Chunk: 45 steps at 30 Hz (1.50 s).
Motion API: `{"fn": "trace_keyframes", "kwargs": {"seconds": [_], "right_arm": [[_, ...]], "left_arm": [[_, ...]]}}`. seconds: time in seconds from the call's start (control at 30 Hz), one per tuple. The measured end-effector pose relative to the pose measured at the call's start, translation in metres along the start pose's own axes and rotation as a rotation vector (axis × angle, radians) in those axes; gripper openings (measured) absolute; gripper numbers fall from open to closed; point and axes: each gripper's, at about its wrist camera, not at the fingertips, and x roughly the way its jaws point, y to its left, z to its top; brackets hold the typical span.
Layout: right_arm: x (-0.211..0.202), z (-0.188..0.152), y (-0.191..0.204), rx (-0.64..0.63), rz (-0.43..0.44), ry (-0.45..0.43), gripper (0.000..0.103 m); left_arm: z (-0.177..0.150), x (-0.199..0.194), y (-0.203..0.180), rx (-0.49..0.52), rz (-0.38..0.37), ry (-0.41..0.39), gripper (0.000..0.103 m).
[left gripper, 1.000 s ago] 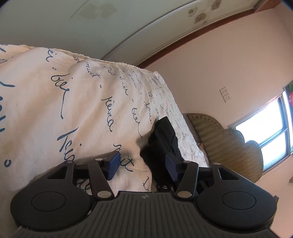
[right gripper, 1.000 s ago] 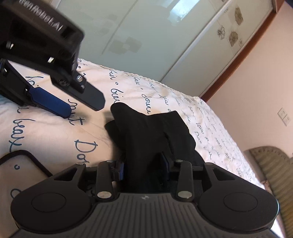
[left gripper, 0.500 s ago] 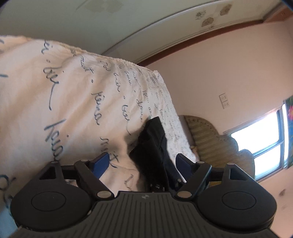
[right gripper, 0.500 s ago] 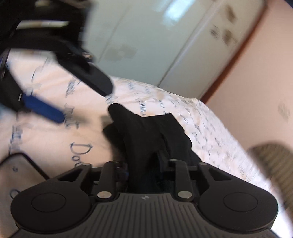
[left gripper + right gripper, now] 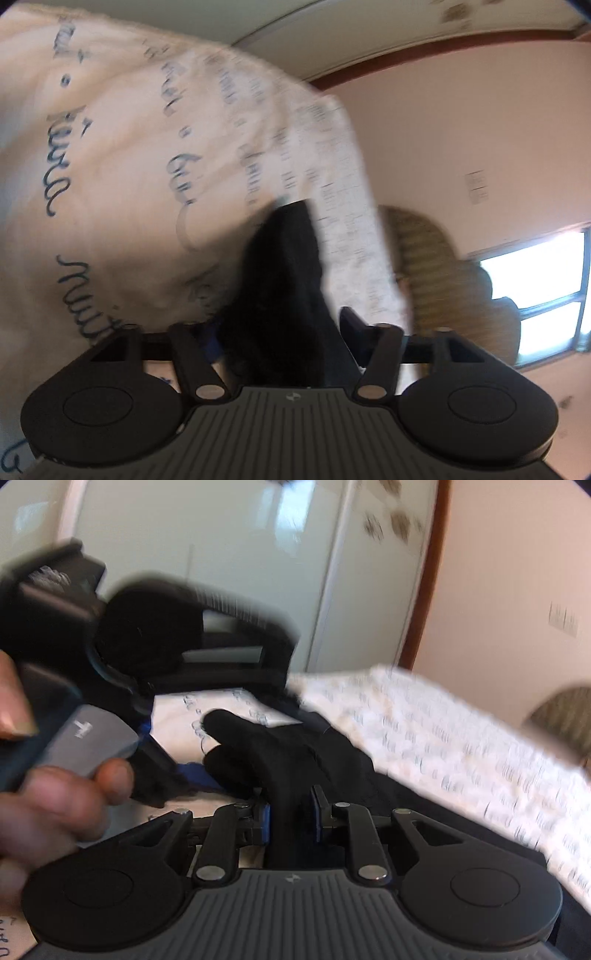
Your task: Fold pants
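Left gripper (image 5: 282,328) is closing around the black pants (image 5: 280,280) bunched on the bed (image 5: 110,155), fingers not clearly biting yet. Right gripper (image 5: 291,821), pinching a fold, is easing open, so that fold is risking slipping loose.

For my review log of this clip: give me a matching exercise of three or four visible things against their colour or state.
Things:
1. pants
2. bedspread
3. right gripper
4. window

Descriptions:
A. bright with daylight
B. black, bunched
C. cream with dark script
D. pads clamping black cloth

Pairs: 1-B, 2-C, 3-D, 4-A
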Motion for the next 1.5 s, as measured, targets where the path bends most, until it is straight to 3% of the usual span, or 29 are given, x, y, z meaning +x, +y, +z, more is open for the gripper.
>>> {"fn": "trace_keyframes", "kwargs": {"seconds": [0.07, 0.1, 0.13, 0.2, 0.27, 0.33, 0.43, 0.53, 0.57, 0.6, 0.67, 0.7, 0.83, 0.87, 0.9, 0.97, 1.07, 1.13, 1.17, 1.33, 1.5], "right_arm": [[-0.002, 0.001, -0.020, 0.119, 0.075, 0.052, 0.051], [-0.008, 0.000, -0.029, 0.166, 0.092, 0.043, 0.057], [-0.016, -0.003, -0.039, 0.211, 0.110, 0.018, 0.065], [-0.027, -0.009, -0.062, 0.345, 0.168, -0.008, 0.072], [-0.026, -0.018, -0.095, 0.556, 0.267, 0.031, 0.073], [-0.021, -0.032, -0.129, 0.793, 0.350, 0.067, 0.074], [-0.025, -0.059, -0.171, 1.089, 0.433, 0.032, 0.076], [-0.037, -0.075, -0.190, 1.192, 0.433, -0.004, 0.094], [-0.041, -0.077, -0.191, 1.191, 0.421, -0.013, 0.101], [-0.043, -0.080, -0.193, 1.195, 0.422, -0.016, 0.101], [-0.039, -0.086, -0.192, 1.217, 0.433, 0.005, 0.101], [-0.036, -0.089, -0.192, 1.232, 0.420, 0.028, 0.100], [-0.032, -0.091, -0.195, 1.225, 0.401, 0.052, 0.098], [-0.031, -0.088, -0.193, 1.211, 0.393, 0.062, 0.095], [-0.033, -0.089, -0.194, 1.193, 0.383, 0.071, 0.094], [-0.032, -0.088, -0.190, 1.152, 0.360, 0.088, 0.080], [-0.030, -0.089, -0.186, 1.100, 0.330, 0.119, 0.060], [-0.029, -0.092, -0.185, 1.094, 0.325, 0.133, 0.037], [-0.028, -0.094, -0.186, 1.098, 0.327, 0.146, 0.031], [-0.035, -0.093, -0.189, 1.114, 0.362, 0.123, 0.020], [-0.053, -0.076, -0.207, 1.059, 0.395, 0.092, 0.017]], "left_arm": [[0.005, 0.006, 0.002, 0.027, 0.031, 0.011, 0.041], [0.009, 0.006, 0.003, 0.029, 0.039, 0.019, 0.034], [0.011, 0.007, 0.003, 0.039, 0.048, 0.024, 0.034], [0.011, 0.008, -0.006, 0.137, 0.091, 0.014, 0.028], [-0.004, 0.006, -0.035, 0.374, 0.176, -0.038, 0.023], [-0.040, 0.001, -0.075, 0.719, 0.251, -0.145, 0.019], [-0.115, -0.002, -0.116, 1.229, 0.258, -0.264, 0.018], [-0.179, 0.007, -0.124, 1.536, 0.196, -0.240, 0.018], [-0.195, 0.014, -0.122, 1.598, 0.172, -0.207, 0.018], [-0.207, 0.021, -0.118, 1.637, 0.150, -0.163, 0.019], [-0.224, 0.033, -0.107, 1.679, 0.134, -0.099, 0.022], [-0.231, 0.033, -0.103, 1.712, 0.130, -0.110, 0.026], [-0.235, 0.001, -0.089, 1.791, -0.059, -0.103, 0.050], [-0.232, -0.008, -0.084, 1.786, -0.081, -0.095, 0.061], [-0.229, -0.014, -0.080, 1.772, -0.078, -0.095, 0.066], [-0.218, -0.026, -0.071, 1.717, -0.051, -0.084, 0.066], [-0.196, -0.032, -0.057, 1.569, 0.059, -0.050, 0.066], [-0.184, -0.032, -0.050, 1.483, 0.134, -0.051, 0.065], [-0.179, -0.033, -0.048, 1.446, 0.156, -0.062, 0.065], [-0.168, -0.042, -0.059, 1.316, 0.155, -0.102, 0.066], [-0.167, -0.045, -0.076, 1.291, 0.118, -0.128, 0.067]]}}
